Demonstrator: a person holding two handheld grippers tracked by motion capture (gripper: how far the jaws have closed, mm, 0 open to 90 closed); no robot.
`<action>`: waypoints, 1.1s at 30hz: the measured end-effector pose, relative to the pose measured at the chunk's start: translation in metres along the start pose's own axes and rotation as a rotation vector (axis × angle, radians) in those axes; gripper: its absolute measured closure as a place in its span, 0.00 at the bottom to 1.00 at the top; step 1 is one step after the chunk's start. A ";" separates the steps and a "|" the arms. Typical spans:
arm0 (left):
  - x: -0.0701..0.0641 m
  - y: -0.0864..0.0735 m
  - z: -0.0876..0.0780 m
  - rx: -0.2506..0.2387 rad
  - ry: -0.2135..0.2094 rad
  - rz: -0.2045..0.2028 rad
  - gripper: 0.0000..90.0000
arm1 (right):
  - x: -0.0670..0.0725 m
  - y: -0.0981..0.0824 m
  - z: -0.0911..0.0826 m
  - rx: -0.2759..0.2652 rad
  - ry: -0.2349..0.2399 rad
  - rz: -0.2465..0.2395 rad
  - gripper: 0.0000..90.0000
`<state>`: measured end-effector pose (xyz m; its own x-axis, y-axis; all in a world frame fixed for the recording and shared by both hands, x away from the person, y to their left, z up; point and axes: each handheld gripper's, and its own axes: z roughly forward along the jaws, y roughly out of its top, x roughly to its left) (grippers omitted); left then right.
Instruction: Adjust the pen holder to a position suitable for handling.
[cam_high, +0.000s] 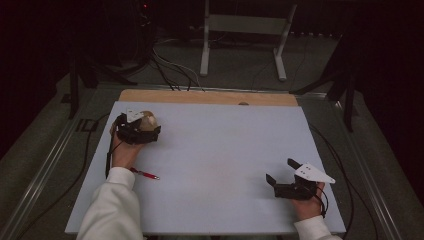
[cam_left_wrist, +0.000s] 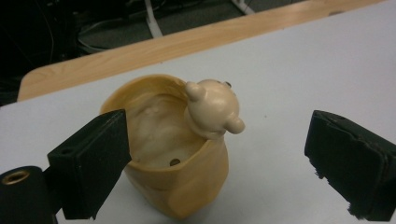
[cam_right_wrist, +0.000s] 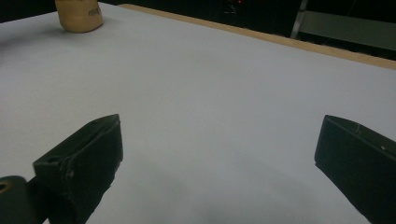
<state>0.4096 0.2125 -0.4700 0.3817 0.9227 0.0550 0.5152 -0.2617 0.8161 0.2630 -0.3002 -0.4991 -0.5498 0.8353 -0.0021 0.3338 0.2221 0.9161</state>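
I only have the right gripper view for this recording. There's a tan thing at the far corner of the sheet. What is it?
Observer: A tan cup with a small cream bear figure perched on its rim, clear in the left gripper view.
Operator: Is the left tool near it?
Observer: Yes. The left tool is open, with one jaw beside the cup's wall and the other standing well off it.
Operator: Anything else on the sheet?
Observer: In the high view a small red item lies near the left sleeve; too small to identify.
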 end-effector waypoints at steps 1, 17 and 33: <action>-0.001 0.000 0.004 0.010 0.014 0.010 0.18 | 0.000 0.000 0.000 -0.001 0.001 0.005 0.02; -0.008 -0.001 0.021 0.055 0.098 0.112 0.66 | -0.002 0.000 0.000 0.000 -0.001 0.010 0.02; -0.019 0.001 0.017 0.053 0.078 0.174 0.71 | -0.002 0.000 0.000 0.002 -0.007 0.013 0.02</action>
<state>0.4163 0.1900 -0.4802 0.4091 0.8809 0.2380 0.4871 -0.4313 0.7594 0.2642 -0.3022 -0.4993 -0.5404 0.8414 0.0072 0.3427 0.2122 0.9152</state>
